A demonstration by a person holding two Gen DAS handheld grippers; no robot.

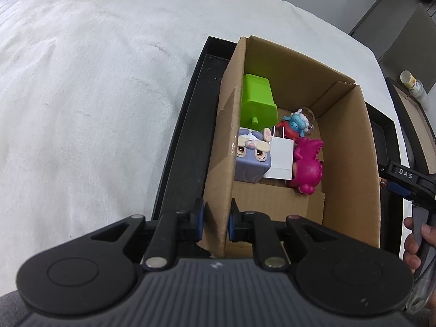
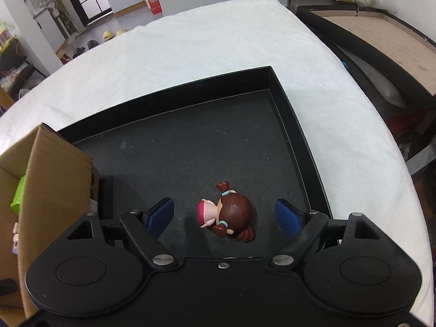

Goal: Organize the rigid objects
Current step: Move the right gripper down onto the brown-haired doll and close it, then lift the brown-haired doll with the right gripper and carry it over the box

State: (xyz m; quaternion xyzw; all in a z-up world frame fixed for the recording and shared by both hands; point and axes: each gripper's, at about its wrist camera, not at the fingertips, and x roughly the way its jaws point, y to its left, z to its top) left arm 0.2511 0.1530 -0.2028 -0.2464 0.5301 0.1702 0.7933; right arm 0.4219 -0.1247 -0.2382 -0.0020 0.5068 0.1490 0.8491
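The cardboard box [image 1: 340,147] has its near wall pinched between the left gripper [image 1: 215,219] pads — likely steadying it. The right gripper [image 2: 224,216] gapes wide, empty, the toy doll [image 2: 230,214] lying between its jaws — seemingly the last piece to box.

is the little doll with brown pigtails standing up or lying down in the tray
Lying down. The doll is on its side on the black tray floor, between the open right gripper fingers, not gripped.
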